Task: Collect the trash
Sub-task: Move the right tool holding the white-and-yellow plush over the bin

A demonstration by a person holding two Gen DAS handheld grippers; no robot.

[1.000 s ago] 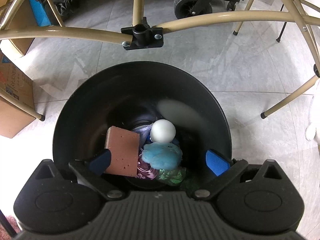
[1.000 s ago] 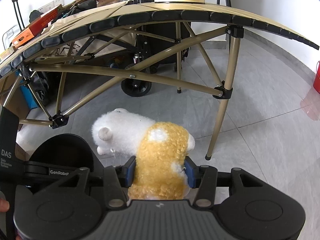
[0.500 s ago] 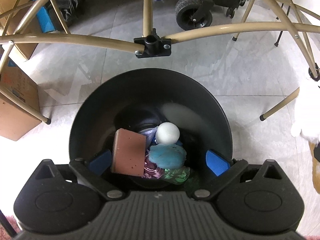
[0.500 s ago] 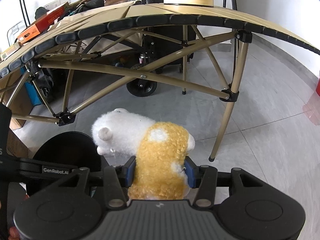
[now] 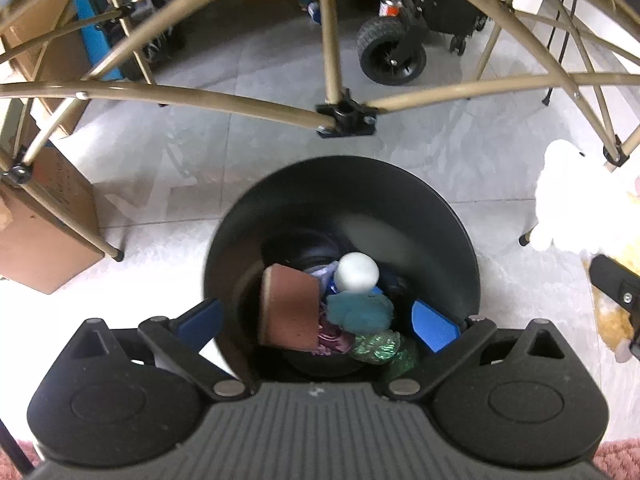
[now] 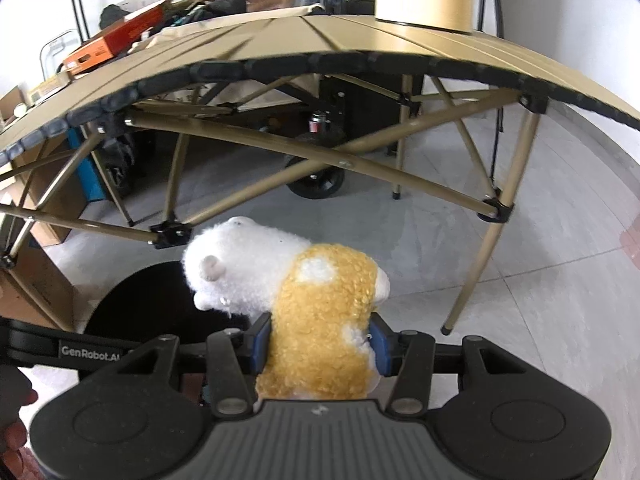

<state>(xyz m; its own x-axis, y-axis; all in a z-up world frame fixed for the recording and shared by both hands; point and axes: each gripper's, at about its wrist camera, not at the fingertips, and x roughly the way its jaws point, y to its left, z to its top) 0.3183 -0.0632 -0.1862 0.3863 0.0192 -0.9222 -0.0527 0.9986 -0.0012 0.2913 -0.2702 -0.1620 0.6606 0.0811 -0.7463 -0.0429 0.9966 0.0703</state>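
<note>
A plush toy [image 6: 320,312], white at the head and golden-yellow along the body, sits low in the centre of the right wrist view, clamped between the blue pads of the right gripper [image 6: 318,344], whose jaws press into its sides. Its white head points to the upper left of that frame, over the rim of a round black bin [image 6: 140,312] on the pale tiled floor [image 6: 540,280]. A tan folding table [image 6: 320,40] with crossed metal legs fills the upper half of the frame. In the left wrist view, the left gripper [image 5: 316,322] hangs above the same bin [image 5: 400,208], seen from above in the centre of the frame; its jaws stand wide apart and hold nothing. Inside the bin lie a brown sponge-like block [image 5: 288,312], a white ball [image 5: 356,272], a blue crumpled wad [image 5: 360,310] and a green shiny wrapper [image 5: 376,346]. At the right edge of that frame the plush toy [image 5: 568,200] shows again, beside the bin.
</note>
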